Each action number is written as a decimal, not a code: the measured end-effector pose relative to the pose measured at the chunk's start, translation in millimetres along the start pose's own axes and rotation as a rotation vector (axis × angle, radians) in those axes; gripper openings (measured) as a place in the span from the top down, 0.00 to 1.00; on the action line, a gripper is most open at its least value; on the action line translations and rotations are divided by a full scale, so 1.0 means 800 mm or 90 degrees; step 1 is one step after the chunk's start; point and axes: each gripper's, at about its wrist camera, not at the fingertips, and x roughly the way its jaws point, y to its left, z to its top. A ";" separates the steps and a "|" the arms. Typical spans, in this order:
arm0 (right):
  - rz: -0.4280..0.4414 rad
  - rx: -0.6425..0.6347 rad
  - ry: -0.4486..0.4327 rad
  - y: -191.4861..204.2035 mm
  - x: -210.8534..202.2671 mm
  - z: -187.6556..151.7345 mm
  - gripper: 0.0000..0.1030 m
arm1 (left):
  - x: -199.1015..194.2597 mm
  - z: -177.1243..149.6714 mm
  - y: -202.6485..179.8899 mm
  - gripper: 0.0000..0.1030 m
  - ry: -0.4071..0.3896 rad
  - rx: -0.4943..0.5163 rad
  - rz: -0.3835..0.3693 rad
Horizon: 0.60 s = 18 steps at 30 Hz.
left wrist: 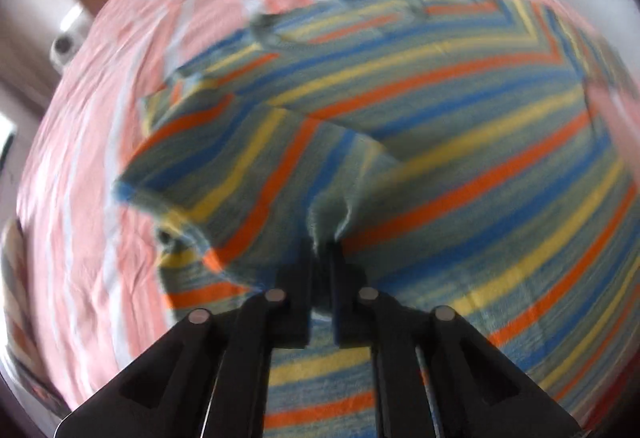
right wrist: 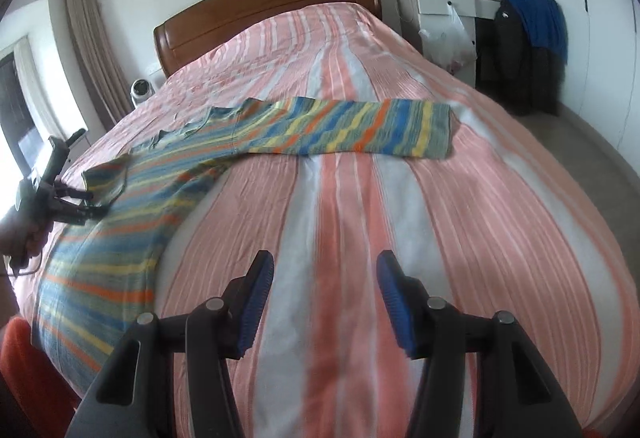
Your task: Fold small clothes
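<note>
A striped shirt point(left wrist: 460, 110) in green, blue, yellow and orange lies on the pink-and-white striped bed point(right wrist: 360, 178). My left gripper point(left wrist: 322, 250) is shut on the cuff of its near sleeve point(left wrist: 256, 174), which is lifted and folded over the body. In the right wrist view the left gripper point(right wrist: 94, 204) pinches that sleeve at the far left. The shirt point(right wrist: 132, 206) lies along the bed's left side, its other sleeve point(right wrist: 352, 130) stretched out flat to the right. My right gripper point(right wrist: 326, 298) is open and empty, above bare bedspread right of the shirt.
A wooden headboard point(right wrist: 264, 2) stands at the far end. A small white device point(right wrist: 141, 90) sits beside the bed's left. A white cabinet with a plastic bag point(right wrist: 448, 34) and hanging dark and blue clothes point(right wrist: 532, 38) stand to the right. An orange object point(right wrist: 20, 350) is at lower left.
</note>
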 end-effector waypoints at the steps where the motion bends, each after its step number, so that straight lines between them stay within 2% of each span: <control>1: -0.002 0.001 -0.004 -0.001 0.000 0.001 0.48 | -0.010 0.002 0.014 0.95 -0.018 -0.026 -0.005; 4: -0.013 -0.012 -0.026 0.000 -0.008 0.001 0.48 | -0.056 0.004 0.098 0.96 -0.091 -0.178 -0.008; 5: -0.015 -0.015 -0.034 0.001 -0.011 0.000 0.48 | -0.067 0.000 0.133 0.96 -0.111 -0.239 0.004; 8: -0.013 -0.024 -0.043 0.004 -0.013 -0.001 0.48 | -0.082 -0.035 0.244 0.96 -0.129 -0.425 0.105; 10: -0.012 -0.029 -0.039 0.007 -0.010 -0.003 0.48 | -0.071 -0.059 0.285 0.96 -0.103 -0.482 0.155; 13: -0.011 -0.034 -0.021 0.011 0.000 -0.008 0.48 | -0.045 -0.092 0.319 0.96 -0.058 -0.522 0.202; 16: -0.014 -0.040 -0.004 0.013 0.008 -0.013 0.48 | -0.022 -0.118 0.337 0.97 -0.028 -0.551 0.210; 18: -0.018 -0.040 0.004 0.012 0.012 -0.014 0.48 | -0.014 -0.140 0.351 0.98 -0.015 -0.598 0.213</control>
